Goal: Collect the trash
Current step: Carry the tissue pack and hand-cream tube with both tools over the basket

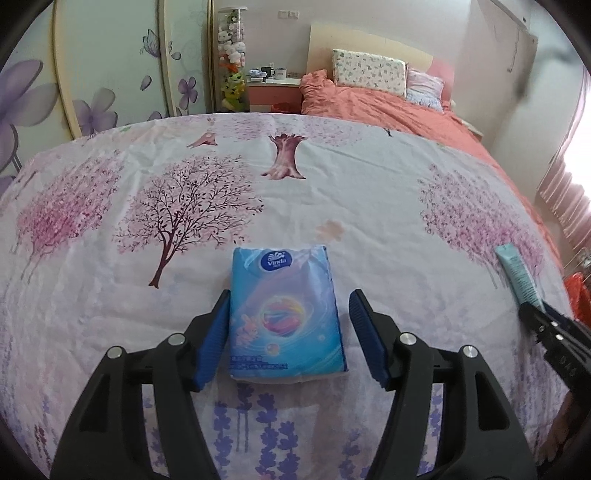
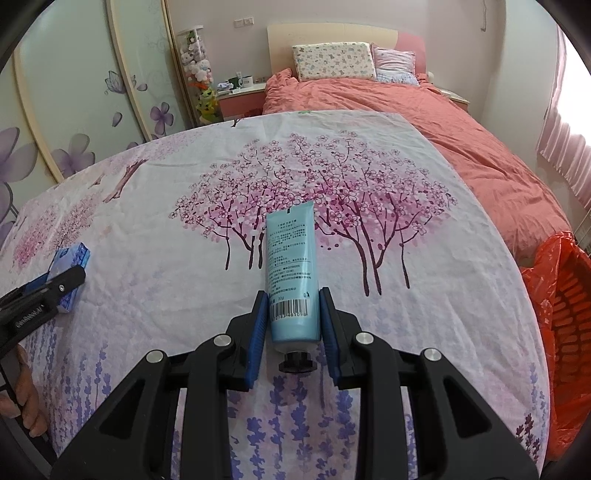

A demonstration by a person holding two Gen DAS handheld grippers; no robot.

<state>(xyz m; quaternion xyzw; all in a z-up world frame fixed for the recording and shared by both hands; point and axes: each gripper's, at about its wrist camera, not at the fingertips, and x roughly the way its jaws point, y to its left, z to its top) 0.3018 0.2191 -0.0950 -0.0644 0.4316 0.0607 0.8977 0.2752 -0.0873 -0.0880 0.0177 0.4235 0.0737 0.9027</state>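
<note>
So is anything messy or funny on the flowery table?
Nothing is spilled or broken. The tissue pack and blue tube both lie flat on the cloth, each between a pair of tongs. The red-lined basket waits off the right edge.

Beyond your worktop's blossom-tree cloth (image 1: 332,184) you see a bed with a coral duvet (image 2: 461,147) and a floral pillow (image 2: 334,61) against the headboard (image 2: 325,33). A clear tube of plush toys (image 1: 232,59) stands beside mugs (image 1: 273,72) and a flowered wardrobe (image 1: 110,74).
</note>
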